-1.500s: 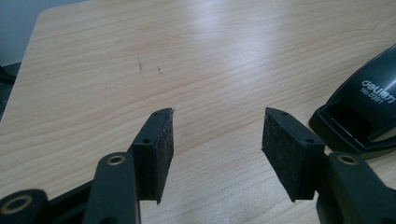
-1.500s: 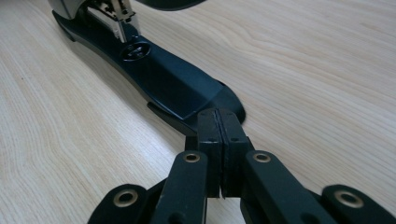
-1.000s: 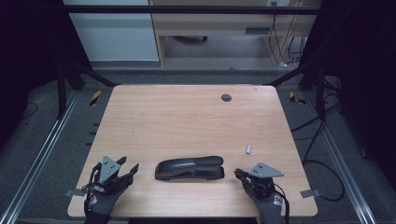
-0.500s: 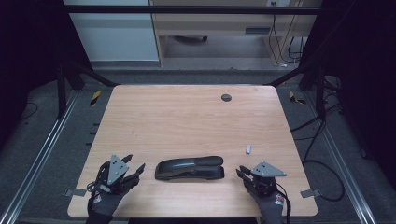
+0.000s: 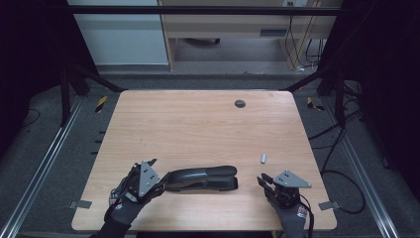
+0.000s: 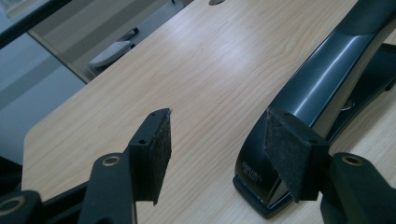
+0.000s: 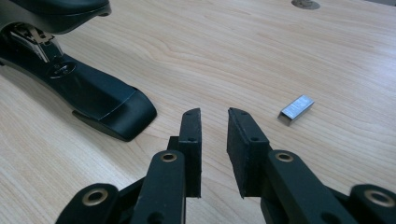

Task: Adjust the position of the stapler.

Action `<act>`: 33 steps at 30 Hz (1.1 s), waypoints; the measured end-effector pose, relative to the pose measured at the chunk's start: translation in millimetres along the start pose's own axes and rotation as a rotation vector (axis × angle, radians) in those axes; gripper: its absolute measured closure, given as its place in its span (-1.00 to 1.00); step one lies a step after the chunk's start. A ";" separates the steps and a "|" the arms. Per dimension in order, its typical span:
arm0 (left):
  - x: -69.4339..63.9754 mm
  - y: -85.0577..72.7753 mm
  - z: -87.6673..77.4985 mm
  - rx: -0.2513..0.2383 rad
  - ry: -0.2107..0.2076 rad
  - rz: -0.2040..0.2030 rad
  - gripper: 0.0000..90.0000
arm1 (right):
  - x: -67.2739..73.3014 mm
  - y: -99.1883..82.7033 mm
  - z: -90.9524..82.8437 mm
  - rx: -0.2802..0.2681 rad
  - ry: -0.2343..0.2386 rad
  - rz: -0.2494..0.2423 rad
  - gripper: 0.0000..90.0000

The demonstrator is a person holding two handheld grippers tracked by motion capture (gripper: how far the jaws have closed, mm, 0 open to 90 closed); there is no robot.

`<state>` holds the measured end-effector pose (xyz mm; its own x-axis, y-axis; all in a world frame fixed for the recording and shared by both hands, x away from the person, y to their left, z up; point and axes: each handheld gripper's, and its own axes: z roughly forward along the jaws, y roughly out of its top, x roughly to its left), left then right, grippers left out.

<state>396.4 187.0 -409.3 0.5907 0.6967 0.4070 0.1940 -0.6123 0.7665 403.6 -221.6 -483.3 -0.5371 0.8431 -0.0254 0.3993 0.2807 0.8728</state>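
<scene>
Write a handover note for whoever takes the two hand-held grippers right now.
Left hand-held gripper: open, nothing held, jaws have just been opening; one pad sits in front of the near-left end of the black stapler, whether it touches I cannot tell.
Right hand-held gripper: open, nothing between the pads, jaws have just been opening; it hovers right of the stapler.
Staple strip: lies loose on the table, beyond the right hand-held gripper.
Done: nothing gripped yet; stapler lies flat, closed.
Left: probably steady the stapler and pick up the staple strip.

Bare table [image 5: 198, 129] lies beyond the stapler [image 5: 203, 178]; a staple strip [image 5: 264, 158] sits right.
</scene>
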 end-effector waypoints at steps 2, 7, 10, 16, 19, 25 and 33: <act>-4.7 7.5 0.7 0.004 0.002 0.035 -0.10 | -1.3 -0.5 -1.1 -0.003 -0.005 0.000 0.68; -16.0 21.2 2.9 0.009 0.016 0.108 -0.12 | -2.5 -1.3 -2.1 -0.005 -0.012 0.004 0.68; -21.0 26.3 3.7 0.007 0.017 0.127 -0.12 | -2.7 -1.8 -1.8 -0.002 -0.017 0.005 0.68; -32.7 32.6 3.8 -0.005 0.039 0.170 -0.14 | -3.6 -2.4 -2.2 -0.008 -0.022 0.005 0.67; -38.4 34.4 4.2 -0.010 0.043 0.188 -0.14 | -3.8 -2.5 -2.4 -0.007 -0.024 0.008 0.67; -51.2 37.2 6.6 -0.018 0.051 0.228 -0.15 | -4.5 -2.9 -2.4 -0.008 -0.025 0.011 0.66; -67.3 41.0 9.4 -0.033 0.044 0.274 -0.15 | -4.6 -3.1 -2.7 -0.008 -0.030 0.011 0.66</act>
<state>372.0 111.5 -409.9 0.5827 0.5232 0.6219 0.0057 -0.7678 0.6407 402.9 -227.6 -484.6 -0.5105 0.8593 -0.0307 0.3988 0.2682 0.8769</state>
